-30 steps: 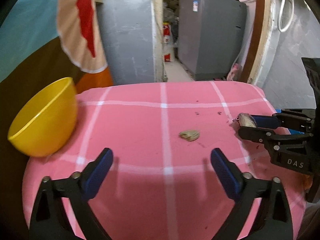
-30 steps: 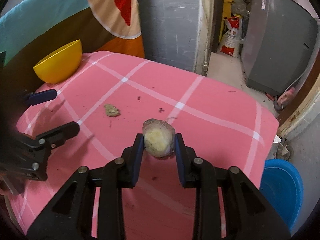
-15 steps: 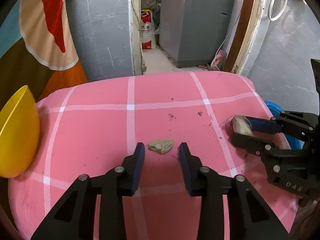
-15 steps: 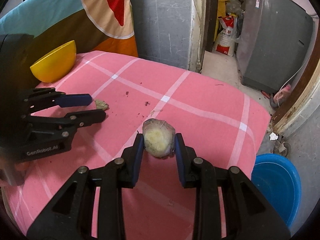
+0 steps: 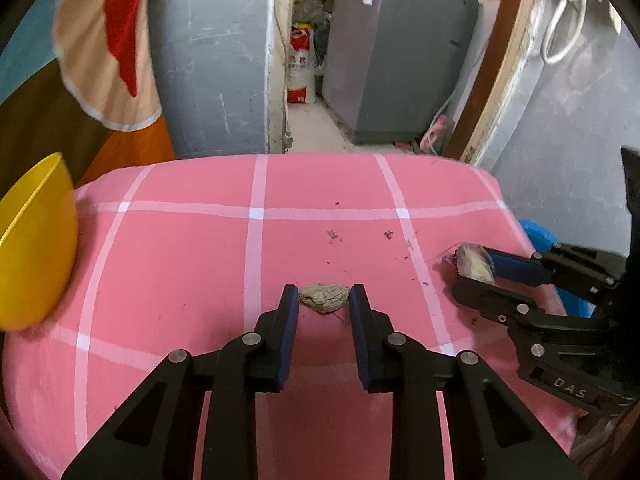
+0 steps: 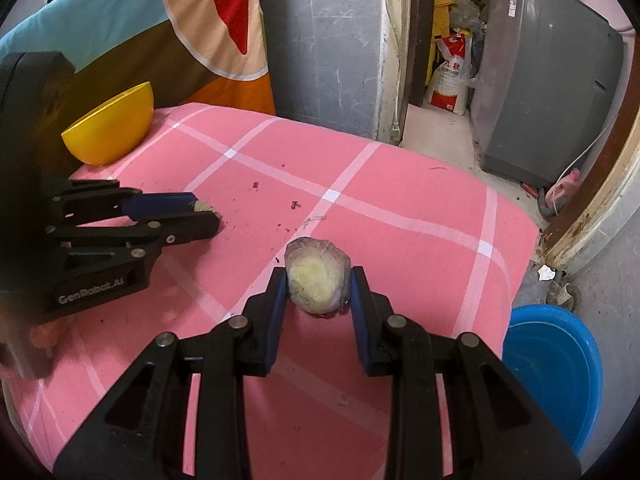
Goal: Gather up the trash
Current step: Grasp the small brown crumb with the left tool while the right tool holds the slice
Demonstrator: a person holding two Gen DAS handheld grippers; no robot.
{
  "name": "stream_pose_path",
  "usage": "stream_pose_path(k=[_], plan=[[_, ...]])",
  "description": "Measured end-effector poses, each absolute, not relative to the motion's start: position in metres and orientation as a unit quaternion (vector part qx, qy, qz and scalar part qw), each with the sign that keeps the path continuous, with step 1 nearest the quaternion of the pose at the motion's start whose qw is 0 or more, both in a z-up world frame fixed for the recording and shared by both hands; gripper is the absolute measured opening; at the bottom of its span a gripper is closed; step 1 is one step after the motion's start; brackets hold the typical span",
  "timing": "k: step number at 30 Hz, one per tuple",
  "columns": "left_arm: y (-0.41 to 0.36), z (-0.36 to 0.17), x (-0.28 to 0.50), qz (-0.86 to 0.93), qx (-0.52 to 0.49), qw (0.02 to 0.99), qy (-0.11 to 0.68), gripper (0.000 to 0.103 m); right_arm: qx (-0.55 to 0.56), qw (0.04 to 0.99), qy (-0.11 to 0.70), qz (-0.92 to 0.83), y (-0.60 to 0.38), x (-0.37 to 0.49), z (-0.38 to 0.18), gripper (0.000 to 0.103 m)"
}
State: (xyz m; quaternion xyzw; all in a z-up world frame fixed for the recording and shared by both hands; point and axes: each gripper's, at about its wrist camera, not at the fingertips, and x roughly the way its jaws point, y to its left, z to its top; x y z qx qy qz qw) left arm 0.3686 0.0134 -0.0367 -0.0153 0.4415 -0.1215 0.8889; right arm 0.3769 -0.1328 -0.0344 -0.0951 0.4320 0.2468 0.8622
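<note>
My left gripper [image 5: 323, 300] is shut on a small brownish-green scrap [image 5: 323, 298] at the pink checked cloth [image 5: 200, 264]; the scrap touches both pads. The left gripper also shows in the right wrist view [image 6: 206, 216] with the scrap's tip [image 6: 206, 207] between its fingers. My right gripper [image 6: 319, 290] is shut on a pale yellowish vegetable stump [image 6: 318, 282] held above the cloth. It shows at the right of the left wrist view [image 5: 472, 270] with the stump [image 5: 474, 266] in it.
A yellow bowl [image 5: 34, 240] sits at the cloth's left edge, also in the right wrist view [image 6: 110, 128]. A blue basin [image 6: 554, 372] stands on the floor by the right edge. Small dark crumbs [image 5: 332, 235] lie mid-cloth. A grey washer [image 5: 396, 56] stands behind.
My left gripper closed from wide open, moved forward to the brownish scrap and shut on it. My right gripper kept its hold on the stump and stayed about in place.
</note>
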Motion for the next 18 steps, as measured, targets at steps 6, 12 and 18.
stream_pose_path(k=[6, 12, 18], plan=[[0.015, -0.028, 0.349, -0.11, -0.065, 0.905, 0.406, 0.022, -0.071, 0.88, 0.403, 0.24, -0.143, 0.367, -0.025, 0.039], [0.011, -0.005, 0.327, -0.105, -0.097, 0.927, 0.346, 0.022, -0.054, 0.906, 0.352, 0.23, -0.15, 0.349, -0.004, 0.039], [-0.002, 0.029, 0.302, -0.107, -0.096, 0.952, 0.271, 0.022, -0.013, 0.934, 0.278, 0.225, -0.167, 0.32, 0.029, 0.039]])
